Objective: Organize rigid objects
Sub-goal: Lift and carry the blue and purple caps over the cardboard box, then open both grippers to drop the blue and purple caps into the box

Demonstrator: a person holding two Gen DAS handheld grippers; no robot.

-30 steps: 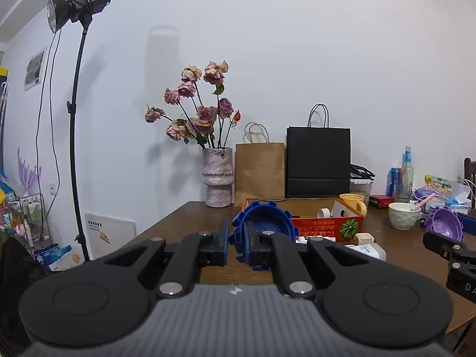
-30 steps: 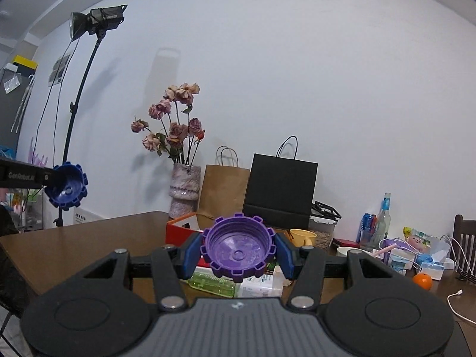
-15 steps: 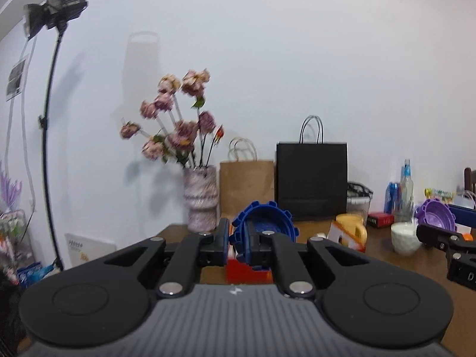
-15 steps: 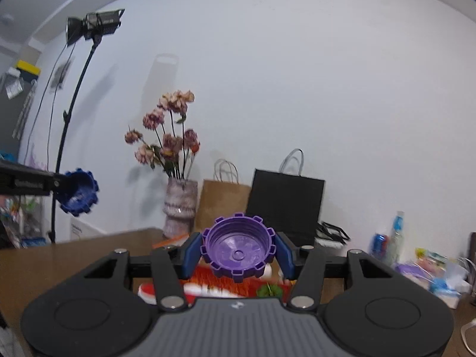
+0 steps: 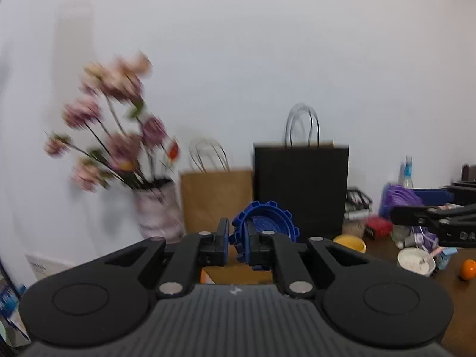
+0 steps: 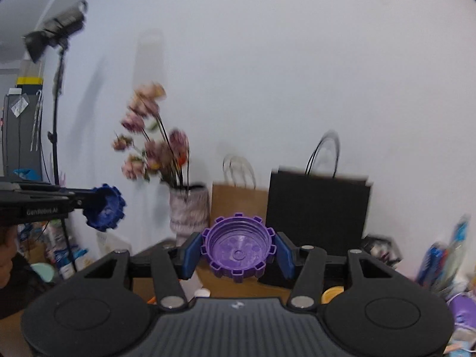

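Purple toothed cap (image 6: 238, 251), a notched plastic lid seen open side toward the camera, sits between the blue pads of the right gripper (image 6: 238, 253), which clamps it across its width at a middling spread, raised above the worktop (image 6: 300, 293) with the black paper bag (image 6: 318, 205) and brown paper bag (image 6: 238, 202) standing far behind it. Its twin, the blue toothed cap (image 5: 264, 226), is pinched by its rim in the left gripper (image 5: 238, 245), whose jaws are nearly together on the thin wall, so the cap hangs mostly to the right of the fingers; from the right wrist view the same cap shows at far left on the end of that gripper. Both views are smeared, so what lies directly under either cap cannot be made out, though a yellow cup (image 5: 351, 242), a white bowl (image 5: 416, 260) and an orange (image 5: 467, 269) sit far right on the worktop, and a vase of dried roses (image 5: 157, 211) stands at the left. The step in hand looks like carrying both caps toward a place to set them. To do it well, keep each cap's tilt steady, mind the rim pinch on the blue one since it could pivot, slow down before lowering, and keep clear of the vase and bags.
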